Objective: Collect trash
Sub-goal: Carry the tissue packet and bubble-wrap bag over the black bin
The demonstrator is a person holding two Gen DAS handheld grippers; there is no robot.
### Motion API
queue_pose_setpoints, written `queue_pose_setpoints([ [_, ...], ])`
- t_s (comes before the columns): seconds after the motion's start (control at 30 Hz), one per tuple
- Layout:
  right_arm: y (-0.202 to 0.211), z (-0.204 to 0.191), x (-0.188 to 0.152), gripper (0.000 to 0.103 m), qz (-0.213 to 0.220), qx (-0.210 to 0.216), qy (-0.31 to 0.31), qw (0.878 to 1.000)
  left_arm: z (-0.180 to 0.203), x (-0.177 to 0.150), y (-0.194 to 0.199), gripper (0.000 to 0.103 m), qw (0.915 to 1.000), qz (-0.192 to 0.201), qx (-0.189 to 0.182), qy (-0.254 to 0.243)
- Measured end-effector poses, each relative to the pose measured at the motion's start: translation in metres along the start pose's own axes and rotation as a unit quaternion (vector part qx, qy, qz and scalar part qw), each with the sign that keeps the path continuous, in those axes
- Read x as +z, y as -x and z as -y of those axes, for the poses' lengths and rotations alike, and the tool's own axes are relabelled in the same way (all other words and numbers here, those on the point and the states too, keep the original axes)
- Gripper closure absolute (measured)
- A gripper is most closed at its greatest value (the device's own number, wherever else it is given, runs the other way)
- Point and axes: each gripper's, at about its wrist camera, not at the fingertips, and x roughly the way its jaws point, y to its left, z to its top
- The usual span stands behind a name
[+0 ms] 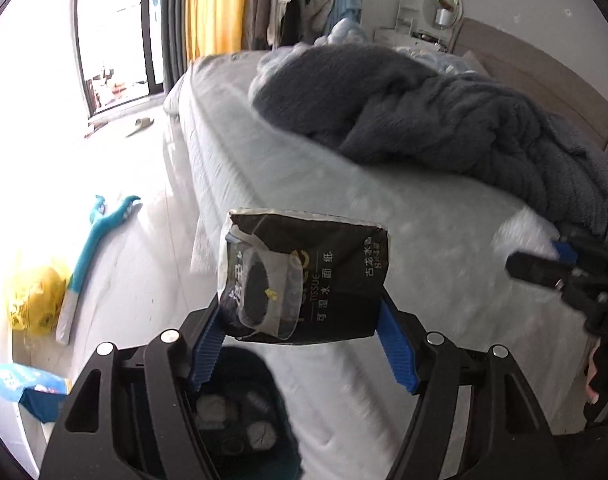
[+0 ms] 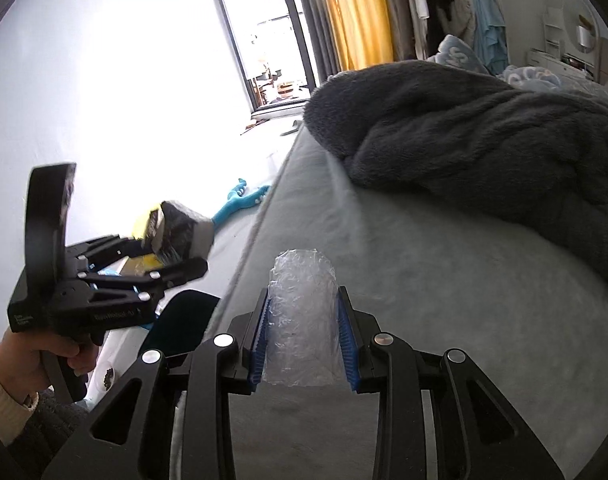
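In the left wrist view my left gripper (image 1: pixel 300 308) is shut on a black tissue pack (image 1: pixel 304 268) with a torn clear opening. It holds the pack above the edge of the bed, over a dark bin (image 1: pixel 240 416) with crumpled scraps inside. My right gripper (image 2: pixel 304 294) is shut on a crumpled piece of clear plastic wrap (image 2: pixel 302 332) over the mattress. The right wrist view also shows the left gripper (image 2: pixel 172 250) at the left, carrying the tissue pack (image 2: pixel 180 234) near the bin (image 2: pixel 184 320). The right gripper's tip (image 1: pixel 521 268) enters at the right edge.
A grey fleece blanket (image 1: pixel 423 120) is heaped on the pale mattress (image 1: pixel 288 176). On the floor lie a yellow bag (image 1: pixel 36 300), a teal long-handled tool (image 1: pixel 100 232) and a blue packet (image 1: pixel 24 384). A person's hand (image 2: pixel 44 356) grips the left handle.
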Motion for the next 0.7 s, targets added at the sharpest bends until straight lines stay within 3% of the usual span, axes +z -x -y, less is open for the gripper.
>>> queue_pose_setpoints([
  [0.7, -0.066, -0.094, 0.026, 0.071, -0.011, 0.057, 0.05, 0.997, -0.095, -0.062, -0.024, 0.031, 0.9928, -0.11, 0.02, 0.043],
])
